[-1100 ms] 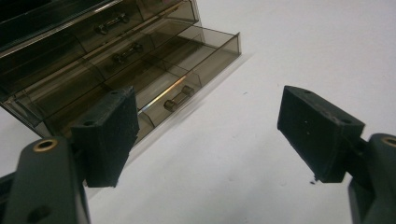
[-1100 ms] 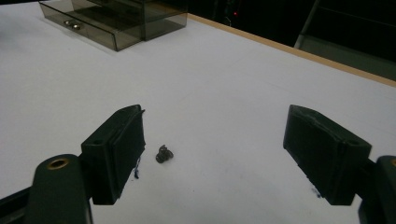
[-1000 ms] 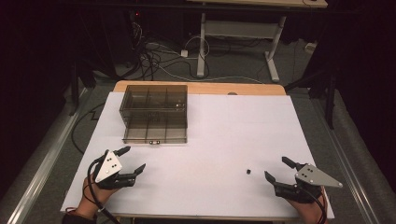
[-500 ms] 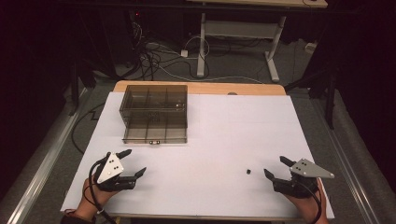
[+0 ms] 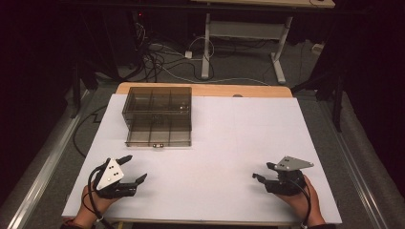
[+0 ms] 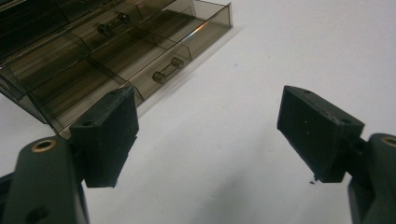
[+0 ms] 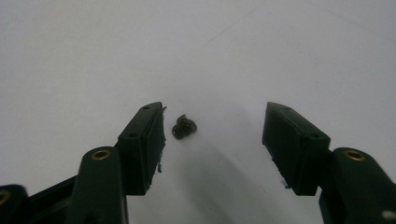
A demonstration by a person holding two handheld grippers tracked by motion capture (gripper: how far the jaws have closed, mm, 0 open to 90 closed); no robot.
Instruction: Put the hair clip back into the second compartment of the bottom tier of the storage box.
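A tiny dark screw point(image 7: 183, 127) lies on the white table sheet point(image 5: 229, 133). My right gripper point(image 7: 215, 112) straddles it, and the screw sits close to the left jaw in the right gripper view without either pad pressing on it. Those jaws have just been closing and still stand apart. From above, the right gripper point(image 5: 261, 171) is at the front right, held by a hand. At the front left my left gripper point(image 5: 136, 168) is open with nothing between its jaws point(image 6: 208, 93). It points toward a smoky clear compartment box point(image 5: 158, 142).
The compartment box point(image 6: 205, 28) stands at the back left of the sheet and holds small metal bolts point(image 6: 168, 70) in its cells. A strip of wooden tabletop point(image 5: 215, 89) shows behind the sheet. Cables and desk legs are on the floor beyond.
My right gripper has slid left and slightly down until its jaws are around the screw, and the jaws have narrowed. The left gripper has stayed where it was.
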